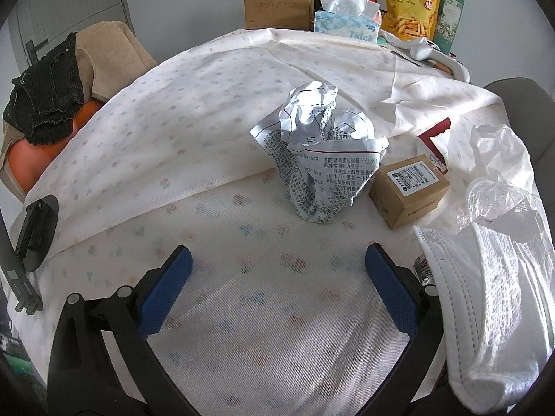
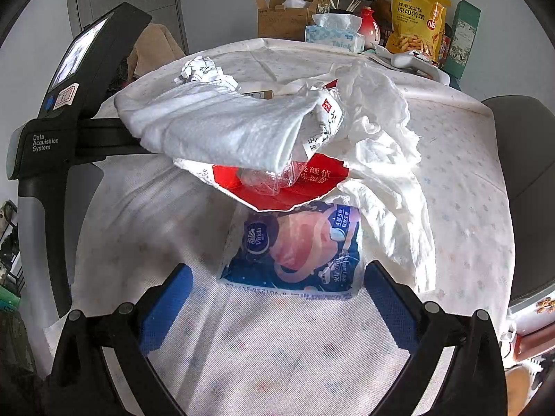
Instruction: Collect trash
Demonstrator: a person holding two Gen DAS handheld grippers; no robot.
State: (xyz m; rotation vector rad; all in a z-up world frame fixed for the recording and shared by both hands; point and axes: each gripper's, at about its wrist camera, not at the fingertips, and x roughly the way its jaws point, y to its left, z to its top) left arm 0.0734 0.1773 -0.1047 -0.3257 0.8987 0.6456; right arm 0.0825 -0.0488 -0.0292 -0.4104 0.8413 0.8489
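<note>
The trash lies scattered over a desk (image 1: 194, 111) spread with a pale dotted cloth, and both grippers hang in front of it with nothing in them. The left gripper (image 1: 277, 277) has its jaws wide apart and faces a crumpled printed leaflet (image 1: 317, 152) that stands loosely balled in the middle of the cloth, ahead of the fingertips and not yet between them; that line-up suggests it is the piece meant to be taken first. Just to the right of the leaflet sits a small cardboard box (image 1: 409, 189), with a torn red wrapper (image 1: 435, 138) behind it. A white face mask (image 1: 485, 319) and clear plastic film (image 1: 499, 201) are heaped at the right edge, the mask reaching to that gripper's right finger, touching or only overlapping I cannot tell. The right gripper (image 2: 277, 294) likewise has its jaws spread, framing a blue tissue wrapper (image 2: 295, 246) flat on the cloth just ahead. Above it, red packaging (image 2: 288, 187), the mask and a crumpled tissue (image 2: 381, 138) are piled. The tissue box (image 1: 347, 22), snack bag (image 1: 414, 3) and open carton (image 1: 277, 3) line the far edge, apart from the litter, so probably they are kept goods and not trash.
</note>
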